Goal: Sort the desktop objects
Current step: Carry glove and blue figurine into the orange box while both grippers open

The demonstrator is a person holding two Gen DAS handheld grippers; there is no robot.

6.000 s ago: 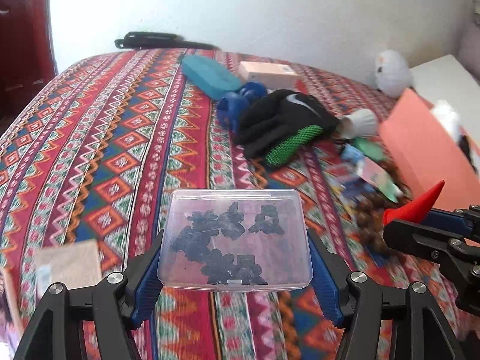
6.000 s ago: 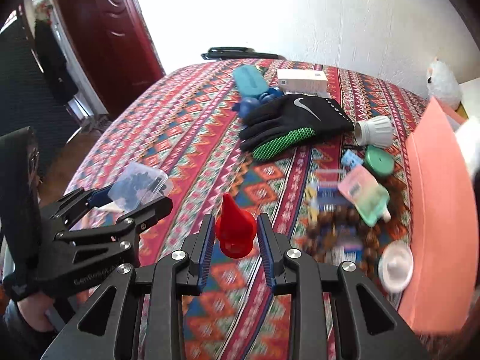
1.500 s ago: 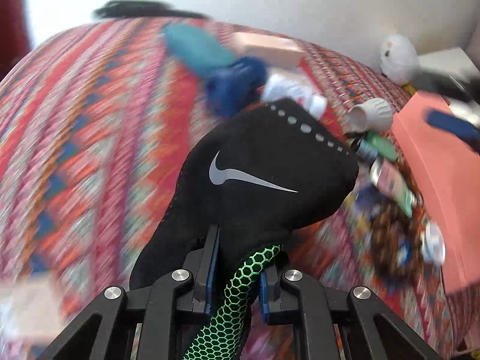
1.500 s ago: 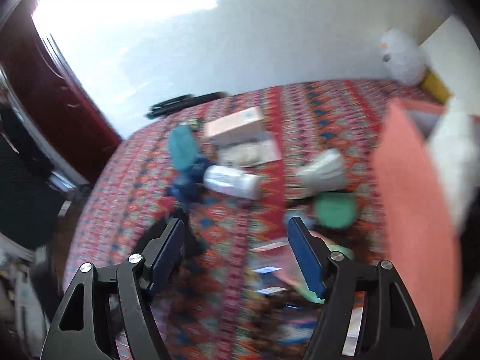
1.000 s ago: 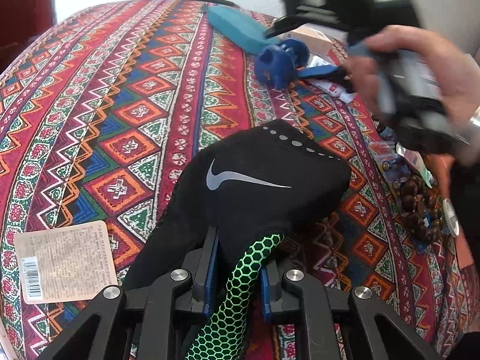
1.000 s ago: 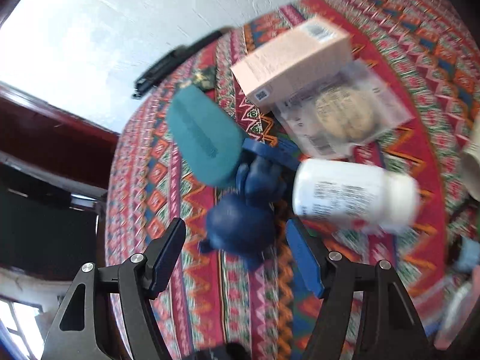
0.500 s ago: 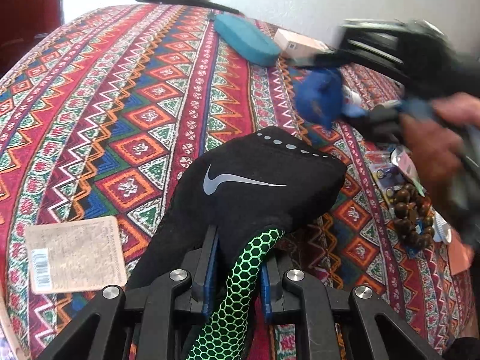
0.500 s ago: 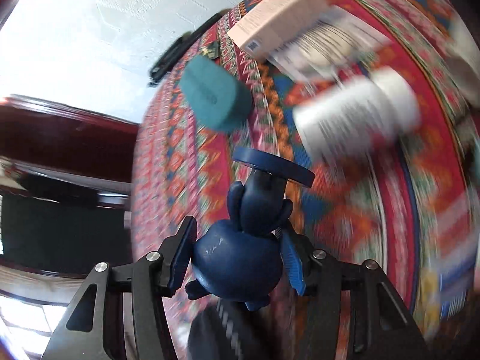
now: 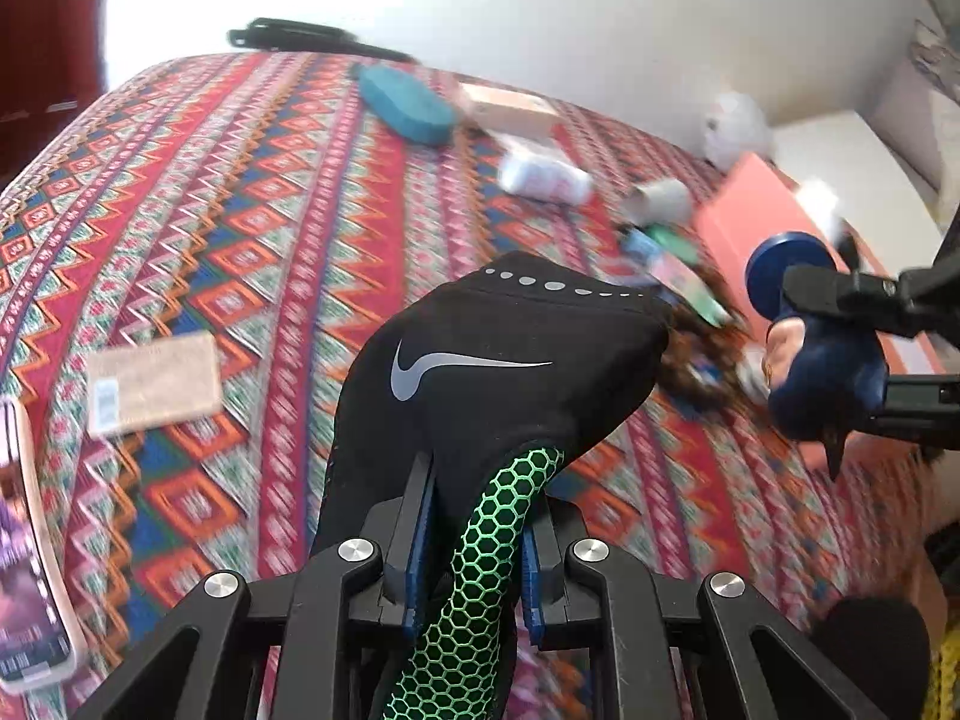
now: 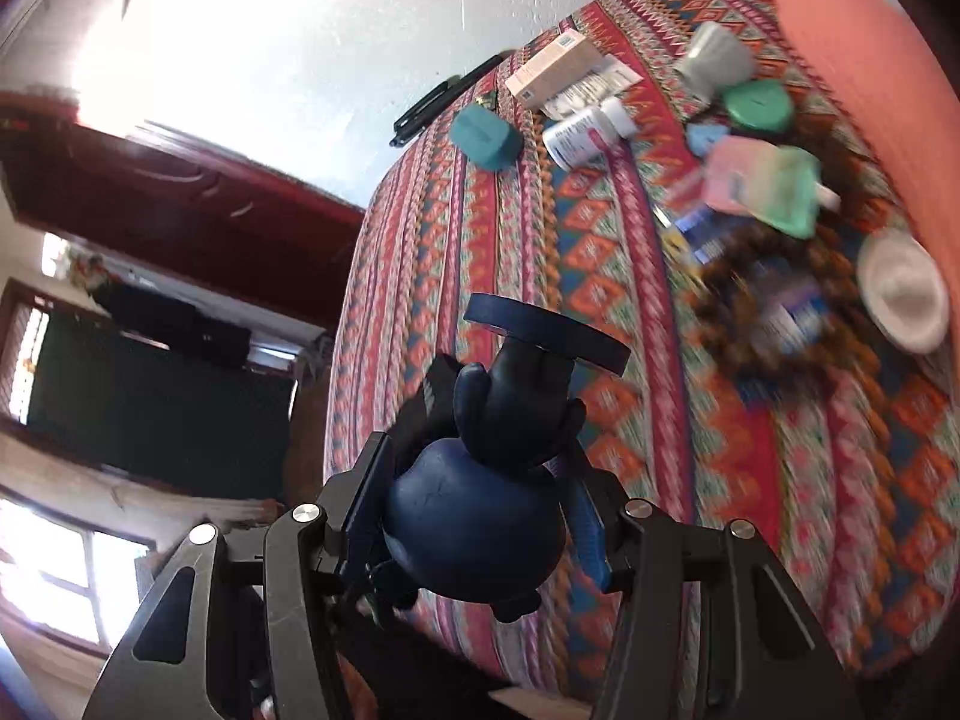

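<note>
Left hand-held gripper (image 9: 471, 546) clamped on black glove (image 9: 498, 372) by its green honeycomb strip, lifted above patterned bed cover (image 9: 240, 252). Teal case (image 9: 405, 105), white bottle (image 9: 543, 177) lie beyond. Right hand-held gripper (image 10: 474, 516) clamped on dark blue figurine (image 10: 480, 534), off the bed

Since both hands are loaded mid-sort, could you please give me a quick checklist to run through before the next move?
1. Left gripper shut on the black glove: ok.
2. Right gripper shut on the blue figurine: ok.
3. Figurine apart from the glove: ok.
4. Glove clear of the patterned cloth: cannot tell.
5. Drop spot for either item: cannot tell.
</note>
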